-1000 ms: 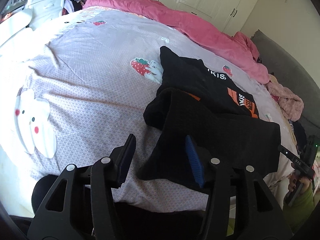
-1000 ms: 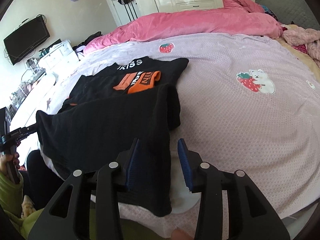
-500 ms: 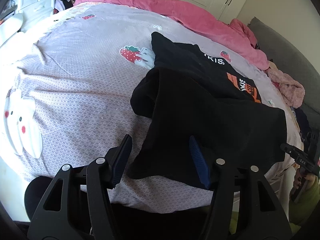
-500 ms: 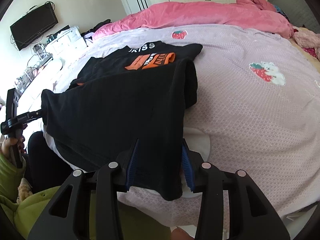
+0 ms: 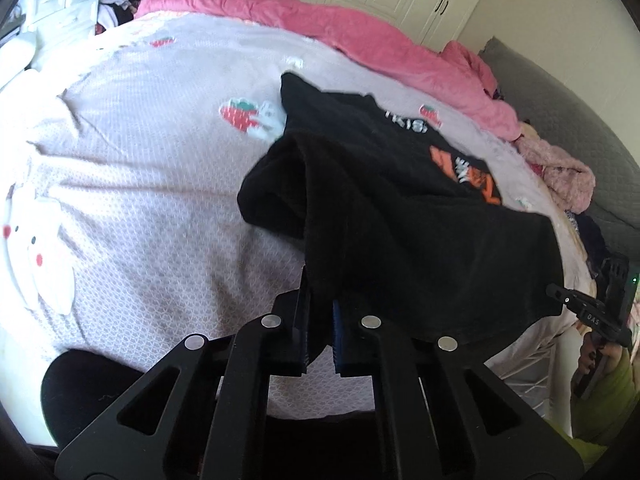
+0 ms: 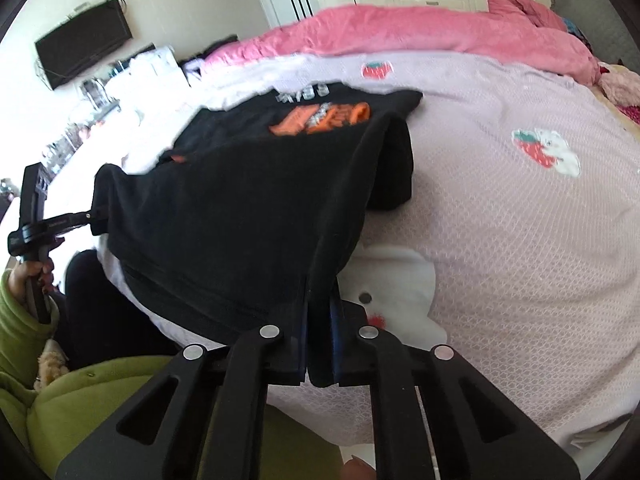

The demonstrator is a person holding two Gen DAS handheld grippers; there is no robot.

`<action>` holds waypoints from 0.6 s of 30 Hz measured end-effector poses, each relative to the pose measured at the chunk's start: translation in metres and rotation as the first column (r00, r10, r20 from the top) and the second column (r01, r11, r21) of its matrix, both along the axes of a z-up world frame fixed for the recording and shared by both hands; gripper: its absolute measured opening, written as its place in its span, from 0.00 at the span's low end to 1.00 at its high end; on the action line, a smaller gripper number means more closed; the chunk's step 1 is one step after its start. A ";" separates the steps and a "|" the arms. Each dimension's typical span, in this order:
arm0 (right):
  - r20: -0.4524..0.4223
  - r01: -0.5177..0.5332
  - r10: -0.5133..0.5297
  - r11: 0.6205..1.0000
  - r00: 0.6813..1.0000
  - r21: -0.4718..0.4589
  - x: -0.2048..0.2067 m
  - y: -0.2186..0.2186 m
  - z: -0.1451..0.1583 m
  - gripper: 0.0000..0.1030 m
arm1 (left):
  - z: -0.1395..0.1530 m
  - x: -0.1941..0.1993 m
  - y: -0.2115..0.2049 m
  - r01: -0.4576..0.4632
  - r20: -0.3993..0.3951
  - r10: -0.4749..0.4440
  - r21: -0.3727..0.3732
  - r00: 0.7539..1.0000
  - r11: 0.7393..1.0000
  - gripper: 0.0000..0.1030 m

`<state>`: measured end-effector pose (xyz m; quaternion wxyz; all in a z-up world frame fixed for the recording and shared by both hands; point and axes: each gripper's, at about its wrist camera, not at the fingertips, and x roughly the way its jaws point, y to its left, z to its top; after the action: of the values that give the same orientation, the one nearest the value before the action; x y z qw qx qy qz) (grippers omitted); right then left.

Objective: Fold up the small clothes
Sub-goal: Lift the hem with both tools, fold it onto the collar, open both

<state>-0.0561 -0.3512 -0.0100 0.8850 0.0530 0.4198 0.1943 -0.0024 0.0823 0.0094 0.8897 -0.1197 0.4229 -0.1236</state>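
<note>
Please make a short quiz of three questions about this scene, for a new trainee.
1. True or false: the left tongs are shut on the black shirt.
2. What do the right tongs hold? A) the pink duvet B) the black shirt C) nothing
3. Fill in: the shirt's print is mostly ______ in colour.

Key: 1 true; 2 B; 3 orange. The duvet lies untouched at the far side of the bed.

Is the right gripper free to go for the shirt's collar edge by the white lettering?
Probably not: the right gripper is shut on the black shirt hem, so it must let go first.
</note>
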 end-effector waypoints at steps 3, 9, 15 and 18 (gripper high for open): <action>0.053 0.006 -0.010 0.997 0.999 0.079 0.000 -0.012 0.017 0.07 | 0.022 -0.001 0.002 -0.002 0.050 0.004 -0.040 0.999 0.999 0.02; 0.157 0.054 -0.092 0.971 0.983 0.235 0.021 -0.037 0.052 0.06 | 0.065 0.021 0.007 -0.035 0.126 0.043 -0.063 0.991 0.997 0.02; 0.237 0.113 -0.178 0.957 0.955 0.266 0.063 -0.046 0.078 0.06 | 0.085 0.063 0.002 -0.063 0.150 0.069 -0.039 0.986 0.997 0.02; 0.256 0.135 -0.200 0.959 0.946 0.249 0.085 -0.046 0.084 0.06 | 0.090 0.089 0.000 -0.075 0.149 0.080 -0.039 0.986 0.996 0.02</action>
<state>0.0286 -0.3969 0.0737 0.9366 0.1621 0.2596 0.1704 0.0867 0.0823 0.0989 0.9211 -0.1413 0.3474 -0.1048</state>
